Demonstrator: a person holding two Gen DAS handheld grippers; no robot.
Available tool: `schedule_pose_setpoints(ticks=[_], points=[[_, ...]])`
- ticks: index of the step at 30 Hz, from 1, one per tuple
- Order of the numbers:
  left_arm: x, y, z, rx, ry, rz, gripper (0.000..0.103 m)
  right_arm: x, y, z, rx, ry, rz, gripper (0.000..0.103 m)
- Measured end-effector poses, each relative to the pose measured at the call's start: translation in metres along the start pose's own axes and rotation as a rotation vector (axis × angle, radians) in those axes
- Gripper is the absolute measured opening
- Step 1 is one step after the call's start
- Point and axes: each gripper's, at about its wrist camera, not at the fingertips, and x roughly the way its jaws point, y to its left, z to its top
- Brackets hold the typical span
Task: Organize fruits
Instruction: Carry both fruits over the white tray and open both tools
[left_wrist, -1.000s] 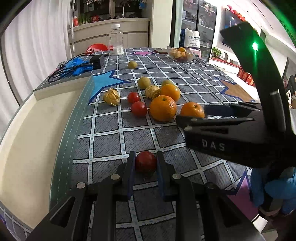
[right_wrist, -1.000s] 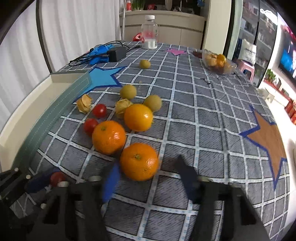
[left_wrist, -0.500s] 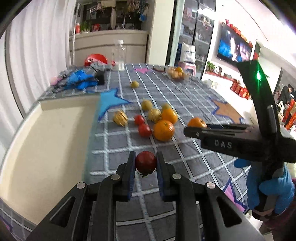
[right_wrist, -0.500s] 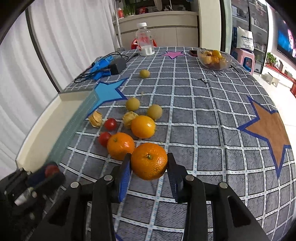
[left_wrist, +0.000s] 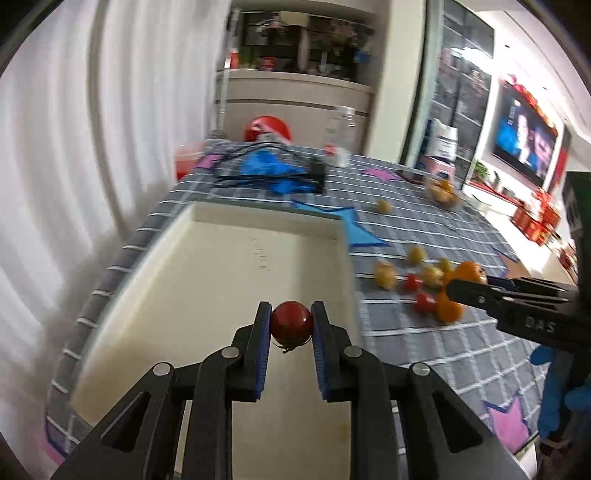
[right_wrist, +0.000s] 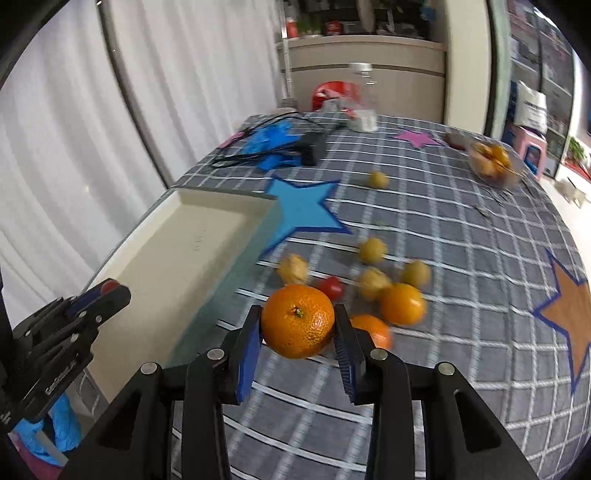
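Left claw (left_wrist: 291, 326) clamps the cherry tomato (left_wrist: 291, 326) right over the cream tray (left_wrist: 207, 266); right claw (right_wrist: 298, 328) grips an orange (right_wrist: 298, 320), tray off at ten o'clock, so the left drops first.

A home living room: television (left_wrist: 526, 142), counter (right_wrist: 365, 70), tablecloth-covered table (right_wrist: 461, 258).
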Motion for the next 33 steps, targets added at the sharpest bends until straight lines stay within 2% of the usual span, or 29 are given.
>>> schedule_pose_setpoints(ticks=[11,23,24,25,26,27,29,31,33], points=[[0.023,0.044,-0.010,-0.049,0.045,0.072,0.023,0.038,0.074,0.017,-0.103,0.051,0.092,0.038],[0.037,0.065,-0.016,-0.068,0.081,0.102,0.024,0.067,0.105,0.018,-0.158,0.098,0.136,0.039],[0.039,0.066,-0.016,-0.066,0.084,0.106,0.024,0.067,0.107,0.017,-0.164,0.100,0.136,0.046],[0.042,0.066,-0.017,-0.063,0.091,0.110,0.027,0.066,0.108,0.018,-0.166,0.100,0.136,0.063],[0.045,0.066,-0.018,-0.059,0.101,0.112,0.030,0.065,0.109,0.019,-0.164,0.092,0.137,0.073],[0.047,0.067,-0.019,-0.060,0.110,0.110,0.032,0.062,0.109,0.019,-0.161,0.078,0.137,0.087],[0.046,0.069,-0.018,-0.067,0.109,0.102,0.040,0.054,0.108,0.021,-0.159,0.042,0.124,0.090],[0.044,0.068,-0.017,-0.062,0.102,0.114,0.053,0.048,0.106,0.022,-0.159,0.029,0.110,0.090],[0.043,0.067,-0.017,-0.052,0.101,0.130,0.055,0.043,0.099,0.022,-0.149,0.020,0.084,0.090]])
